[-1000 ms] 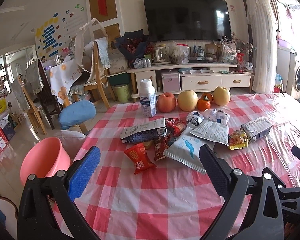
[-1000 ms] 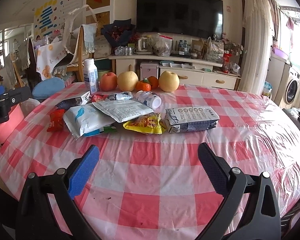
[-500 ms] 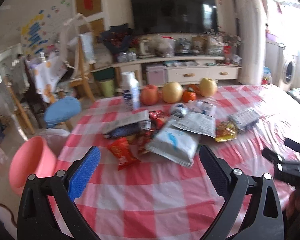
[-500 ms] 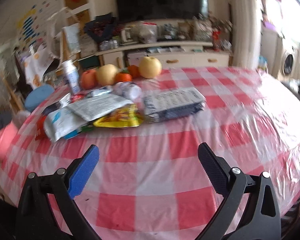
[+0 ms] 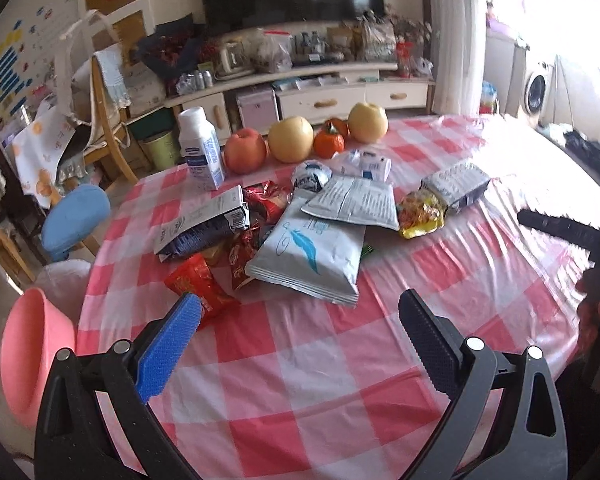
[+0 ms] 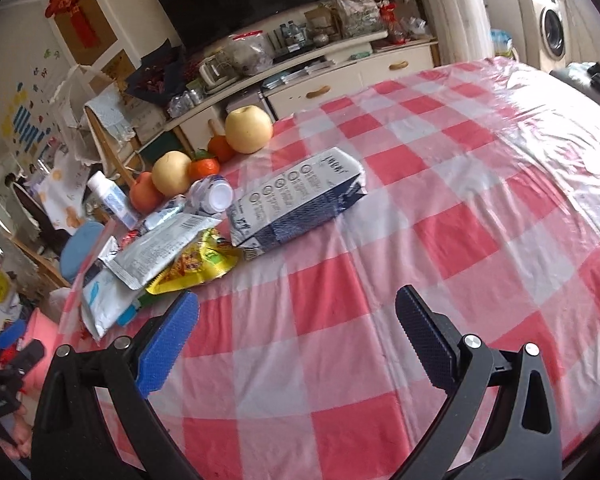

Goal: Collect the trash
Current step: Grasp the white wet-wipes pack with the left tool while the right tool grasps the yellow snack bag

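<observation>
Crinkly foil and paper wrappers (image 5: 306, 256) lie heaped at mid-frame on the checked surface (image 5: 308, 364): light, limp and slick, best pinched at a free edge. Left gripper (image 5: 300, 332) and right gripper (image 6: 296, 320) both hover spread and empty, short of the pile.

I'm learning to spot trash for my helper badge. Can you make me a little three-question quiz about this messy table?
1. True or false: the left gripper is holding the red snack wrapper.
2. What lies closest in front of the right gripper: A) the yellow snack bag, B) the red apple, C) the upright white bottle?
3. Fill in: the big white pouch has a ___ feather drawn on it.

Key: 1 false, both grippers are open and empty. 2 A. 3 blue.
</observation>
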### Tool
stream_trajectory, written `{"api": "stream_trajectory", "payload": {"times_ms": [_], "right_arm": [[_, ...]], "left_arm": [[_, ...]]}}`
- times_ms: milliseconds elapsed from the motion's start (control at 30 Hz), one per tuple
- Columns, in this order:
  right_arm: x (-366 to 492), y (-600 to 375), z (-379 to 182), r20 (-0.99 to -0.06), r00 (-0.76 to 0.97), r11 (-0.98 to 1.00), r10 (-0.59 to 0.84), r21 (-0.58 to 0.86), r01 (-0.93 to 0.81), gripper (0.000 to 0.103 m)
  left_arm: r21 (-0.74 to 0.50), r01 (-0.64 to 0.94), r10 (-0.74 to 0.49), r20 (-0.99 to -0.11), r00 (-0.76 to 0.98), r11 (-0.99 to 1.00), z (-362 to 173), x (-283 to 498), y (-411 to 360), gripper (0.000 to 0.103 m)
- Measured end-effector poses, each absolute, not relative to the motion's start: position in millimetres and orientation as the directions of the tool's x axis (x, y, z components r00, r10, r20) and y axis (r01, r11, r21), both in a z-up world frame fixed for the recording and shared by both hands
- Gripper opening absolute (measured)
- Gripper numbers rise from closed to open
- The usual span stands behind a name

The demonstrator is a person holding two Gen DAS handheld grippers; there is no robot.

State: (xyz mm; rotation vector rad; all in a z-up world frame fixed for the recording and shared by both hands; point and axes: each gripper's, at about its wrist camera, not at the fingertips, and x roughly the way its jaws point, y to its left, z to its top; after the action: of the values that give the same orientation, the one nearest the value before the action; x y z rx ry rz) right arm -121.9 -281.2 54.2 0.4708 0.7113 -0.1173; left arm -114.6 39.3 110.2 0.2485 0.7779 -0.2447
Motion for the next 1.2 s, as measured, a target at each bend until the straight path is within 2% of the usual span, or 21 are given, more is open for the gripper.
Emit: {"api": "stream_trajectory", "payload": {"times_ms": [333,600,833,933,1033,1200], "right_arm": [[-88,-253,50,-0.643,0.733,0.893,0.221,0.437,0.113,0.099],[-64,-222,47,-0.667,0.702,0.924,0.251,0.381,0.032,0.099],[-48,-208,44,-0.679,0.689,0.944,0.253,0.331,-0.020,0.098],[-41,-204,43,-0.684,0.682,0.948,0.259,0.317,-0.042,0.094],[-35,-197,41,-0.692,0.672,0.951,0.263,0.303,-0.060,0.084],[-30,-189,39,-0.702,0.663,0.956,0.262,0.283,-0.079,0.083]], "left_arm": [[0.233,0.408,-0.087,-0.772,0.630,0.883,93,-76,17,0.098],[0.292,0.452,-0.059,-0.785,0.617,0.843,82,-46,2,0.098],[0.288,0.455,-0.046,-0.803,0.594,0.843,72,-25,6,0.098],[0.273,0.455,-0.055,-0.808,0.587,0.848,71,-19,6,0.098],[0.261,0.457,-0.070,-0.804,0.590,0.850,73,-17,4,0.098],[0.217,0.459,-0.098,-0.816,0.569,0.861,71,-11,3,0.098]]}}
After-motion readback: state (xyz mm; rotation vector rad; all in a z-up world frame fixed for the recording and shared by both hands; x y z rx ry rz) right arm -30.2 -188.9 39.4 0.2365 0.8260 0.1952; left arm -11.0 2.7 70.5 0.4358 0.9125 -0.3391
